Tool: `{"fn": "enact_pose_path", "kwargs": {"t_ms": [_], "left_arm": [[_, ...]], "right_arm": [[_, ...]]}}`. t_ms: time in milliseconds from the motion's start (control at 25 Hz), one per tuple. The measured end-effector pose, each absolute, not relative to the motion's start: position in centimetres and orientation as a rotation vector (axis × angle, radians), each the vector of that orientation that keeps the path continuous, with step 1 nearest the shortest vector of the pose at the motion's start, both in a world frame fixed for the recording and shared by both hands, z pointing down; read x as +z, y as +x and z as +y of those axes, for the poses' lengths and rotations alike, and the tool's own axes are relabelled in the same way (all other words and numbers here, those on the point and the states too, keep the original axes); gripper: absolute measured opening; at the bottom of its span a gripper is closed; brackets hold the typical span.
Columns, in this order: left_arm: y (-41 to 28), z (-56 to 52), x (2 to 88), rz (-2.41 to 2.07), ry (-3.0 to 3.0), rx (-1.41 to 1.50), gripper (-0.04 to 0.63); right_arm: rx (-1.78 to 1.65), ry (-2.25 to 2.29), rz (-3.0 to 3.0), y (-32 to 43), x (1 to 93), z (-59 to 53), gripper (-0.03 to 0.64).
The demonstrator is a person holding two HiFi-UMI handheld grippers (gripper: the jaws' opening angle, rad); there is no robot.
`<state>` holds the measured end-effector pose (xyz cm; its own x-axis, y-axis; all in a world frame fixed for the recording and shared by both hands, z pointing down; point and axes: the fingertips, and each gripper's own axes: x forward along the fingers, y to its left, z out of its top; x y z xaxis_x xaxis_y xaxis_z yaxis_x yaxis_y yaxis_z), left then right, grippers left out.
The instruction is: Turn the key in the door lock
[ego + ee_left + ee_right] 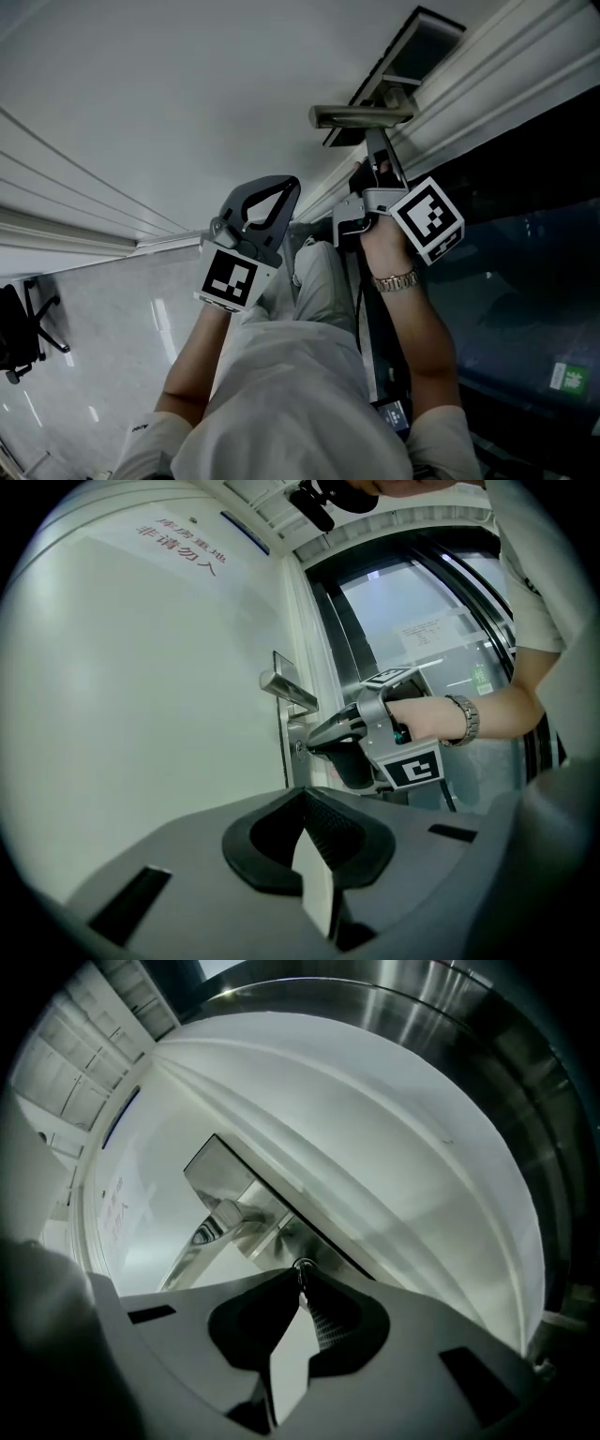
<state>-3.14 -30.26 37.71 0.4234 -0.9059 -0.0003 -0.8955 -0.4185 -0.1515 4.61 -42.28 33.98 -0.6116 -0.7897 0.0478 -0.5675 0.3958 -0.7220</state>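
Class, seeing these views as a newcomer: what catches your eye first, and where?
The right gripper reaches level to the white door, jaws pinched on a small key in the lock plate just below the silver lever handle. The left gripper hangs back at the left, shut and empty.

Dim, soft daylight, perhaps from glazing (pixel 412 621) (fisheye edges dark).

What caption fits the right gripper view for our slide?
Right gripper clamps the key in the lock near the door handle.
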Motion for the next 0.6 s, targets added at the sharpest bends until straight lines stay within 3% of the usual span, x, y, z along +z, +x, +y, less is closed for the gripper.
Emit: {"fn": "enact_pose_path", "kwargs": {"t_ms": [240,280,400,600], "left_arm": [[-3.5,-29.7,37.8,1.631,-2.539,-0.122,0.004],[-3.6,-29.6,37.9,1.638,-2.541,-0.118,0.003],[-3.7,-29.5,38.0,1.647,-2.549,-0.109,0.004],[-3.2,-29.4,38.1,1.621,-2.553,-0.118,0.004]], "right_arm": [[-0.849,-1.238,2.586,4.2,34.5,-41.7,0.019],[-0.782,-1.24,2.649,4.1,34.6,-41.4,0.052],[-0.461,-1.246,2.867,3.7,34.3,-40.4,0.135],[0.158,-1.358,3.136,4.2,34.2,-40.3,0.152]]}}
